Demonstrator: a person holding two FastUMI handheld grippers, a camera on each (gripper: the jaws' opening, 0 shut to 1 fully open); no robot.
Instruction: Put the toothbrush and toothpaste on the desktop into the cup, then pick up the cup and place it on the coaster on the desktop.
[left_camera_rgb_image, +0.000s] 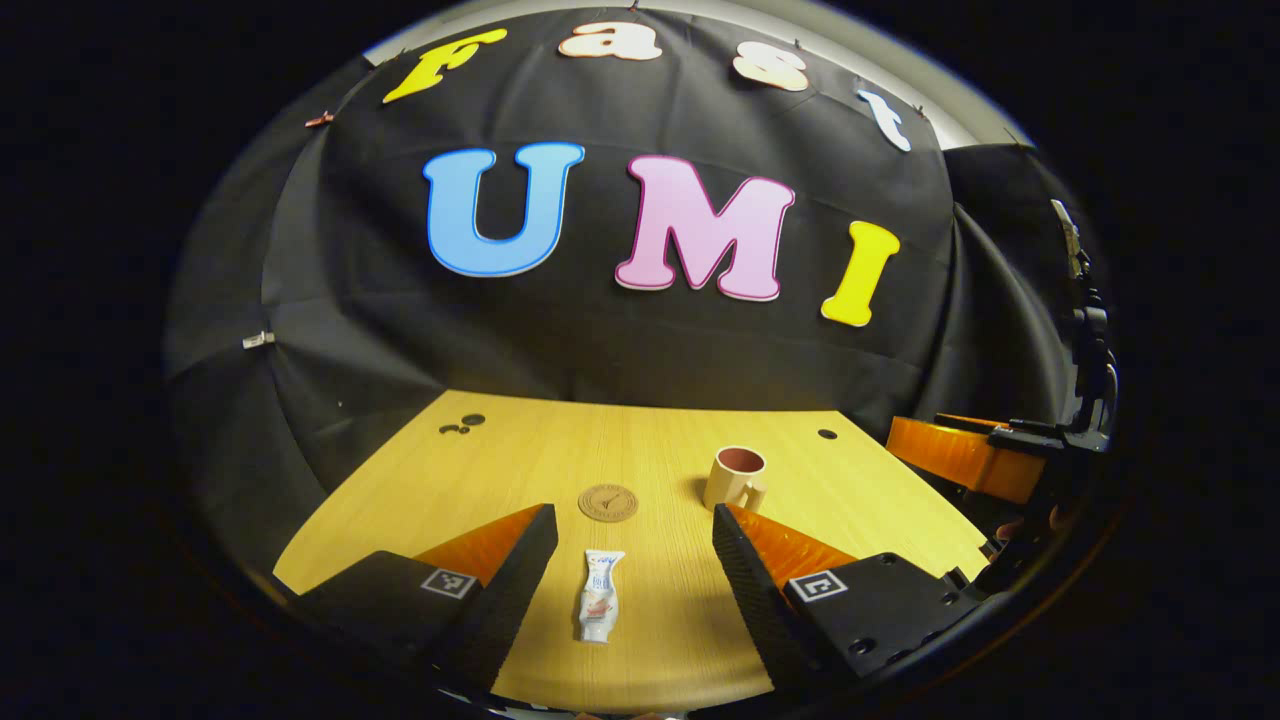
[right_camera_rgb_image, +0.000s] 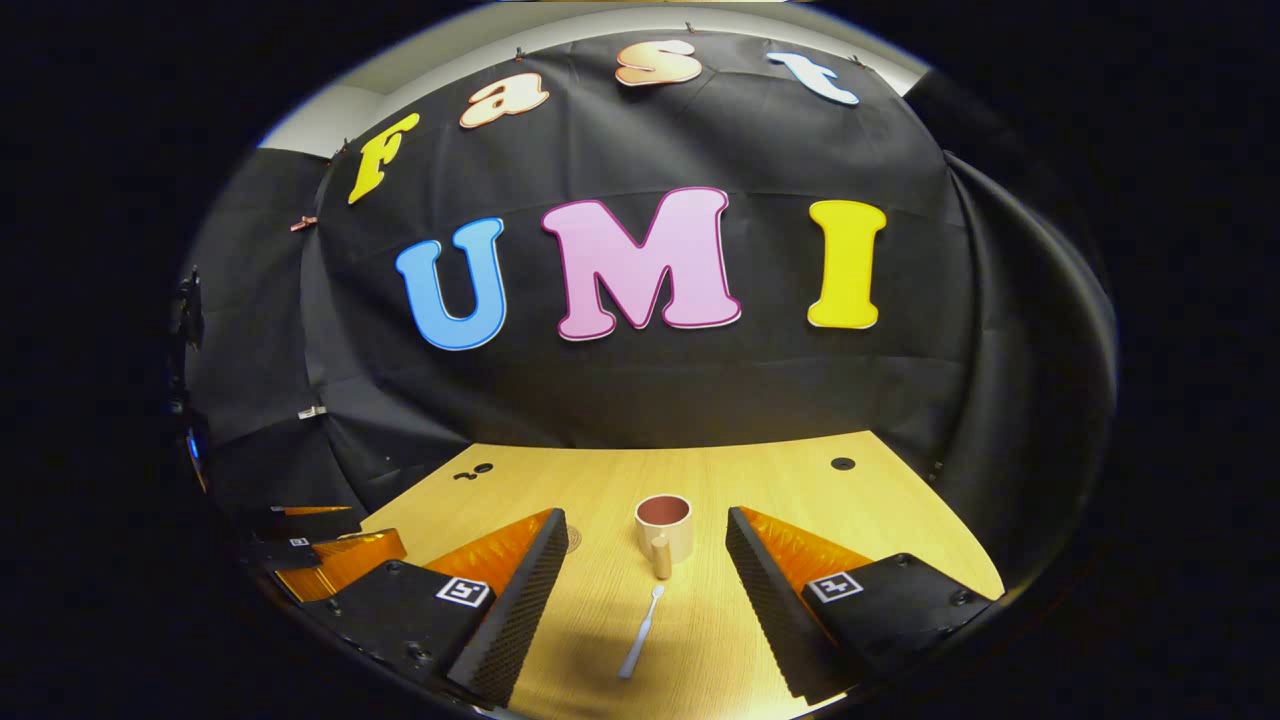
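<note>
- Your left hand-held gripper (left_camera_rgb_image: 632, 560) is spread wide and holds nothing; its fingers hover over the worktop (left_camera_rgb_image: 520, 450) on either side of the toothpaste (left_camera_rgb_image: 600, 596), without touching it.
- The toothpaste lies flat near the worktop's near edge, lengthwise between those fingers, cap end toward you.
- The coaster (left_camera_rgb_image: 608, 502) lies flat just beyond the toothpaste, toward the middle of the worktop.
- In the left gripper view the cup (left_camera_rgb_image: 737, 478) stands upright to the right of the coaster, apart from it, with its handle turned toward you.
- Your right hand-held gripper (right_camera_rgb_image: 645, 570) is also wide open and empty, fingers either side of the toothbrush (right_camera_rgb_image: 641, 617) and clear of it.
- The toothbrush lies flat near the near edge, its head pointing at the cup (right_camera_rgb_image: 663, 522), which stands just beyond it.
- In the right gripper view, part of the coaster (right_camera_rgb_image: 573, 540) shows beside the tip of the left finger.
- Small dark holes (right_camera_rgb_image: 843, 464) sit near the far corners of the worktop.
- At the right edge of the left gripper view you can see your other gripper (left_camera_rgb_image: 965, 455) off the worktop's right side.
</note>
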